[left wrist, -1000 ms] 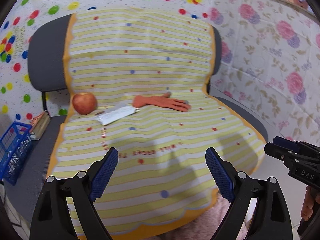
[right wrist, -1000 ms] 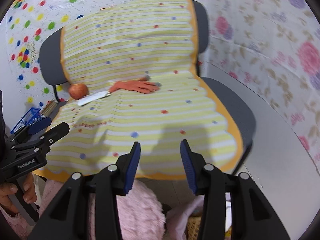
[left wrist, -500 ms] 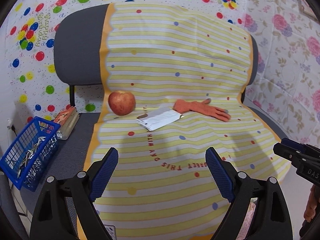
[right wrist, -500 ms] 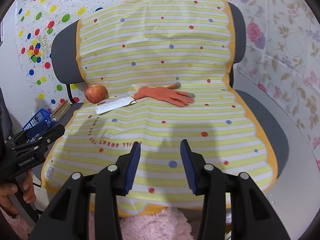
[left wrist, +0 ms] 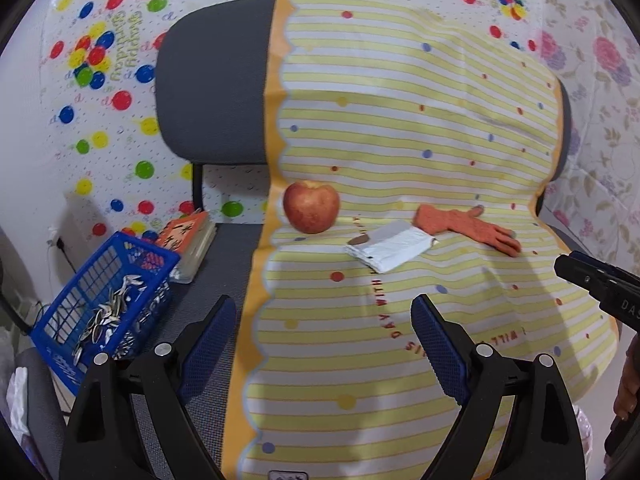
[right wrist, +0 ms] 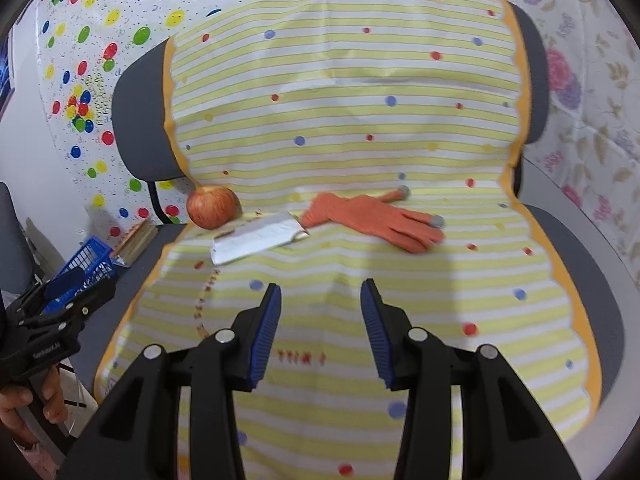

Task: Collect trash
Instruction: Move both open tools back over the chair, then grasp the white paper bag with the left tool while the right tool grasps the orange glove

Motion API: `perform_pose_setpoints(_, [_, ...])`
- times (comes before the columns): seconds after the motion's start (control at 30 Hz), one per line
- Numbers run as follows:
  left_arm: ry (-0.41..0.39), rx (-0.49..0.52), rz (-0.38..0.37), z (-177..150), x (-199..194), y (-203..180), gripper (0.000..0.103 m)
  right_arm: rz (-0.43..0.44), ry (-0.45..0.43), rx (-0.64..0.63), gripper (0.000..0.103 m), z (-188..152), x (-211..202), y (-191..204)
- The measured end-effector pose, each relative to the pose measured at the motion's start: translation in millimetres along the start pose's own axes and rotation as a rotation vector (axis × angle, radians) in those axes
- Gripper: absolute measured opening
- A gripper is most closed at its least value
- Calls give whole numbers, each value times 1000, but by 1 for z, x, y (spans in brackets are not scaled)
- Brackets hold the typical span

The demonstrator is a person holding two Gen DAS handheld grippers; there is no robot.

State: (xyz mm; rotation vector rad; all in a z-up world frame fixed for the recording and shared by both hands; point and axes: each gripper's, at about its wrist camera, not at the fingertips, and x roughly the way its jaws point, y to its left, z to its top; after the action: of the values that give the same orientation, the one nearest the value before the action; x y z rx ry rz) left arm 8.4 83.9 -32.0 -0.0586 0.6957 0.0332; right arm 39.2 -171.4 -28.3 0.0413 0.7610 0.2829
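Note:
A white empty wrapper (left wrist: 390, 249) lies on the striped yellow cloth (left wrist: 400, 360) over the grey chair, between a red apple (left wrist: 311, 207) and an orange glove (left wrist: 466, 227). The wrapper (right wrist: 258, 242), apple (right wrist: 212, 206) and glove (right wrist: 380, 220) also show in the right wrist view. My left gripper (left wrist: 322, 332) is open and empty, short of the wrapper. My right gripper (right wrist: 320, 320) is open and empty above the seat, short of the wrapper and glove. A blue basket (left wrist: 100, 308) with scraps sits at the left.
A book (left wrist: 188, 240) lies on the grey seat beside the basket. The basket (right wrist: 86, 264) and book (right wrist: 134, 240) show at the left in the right wrist view. Walls with dotted and flowered coverings stand behind the chair (left wrist: 216, 92).
Both grippers have moved forward and left toward the chair; the wrapper, apple and glove now look larger and nearer. The basket has come further into the left view. Both jaws stay open.

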Motion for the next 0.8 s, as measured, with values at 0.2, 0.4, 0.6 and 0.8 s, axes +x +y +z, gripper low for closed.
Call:
perform_pose_setpoints(0.2, [6, -27, 59, 5, 0, 10, 88, 51, -19, -42, 41, 16, 10, 7])
perform_pose_setpoints(0.4, [12, -52, 95, 1, -2, 18, 88, 72, -15, -49, 41, 23, 21, 3])
perform_pose_setpoints(0.6, [32, -60, 92, 4, 13, 17, 88, 72, -9, -54, 41, 26, 29, -1])
perform_pose_setpoints(0.8, [59, -51, 74, 7, 36, 13, 88, 46, 6, -52, 41, 32, 44, -11])
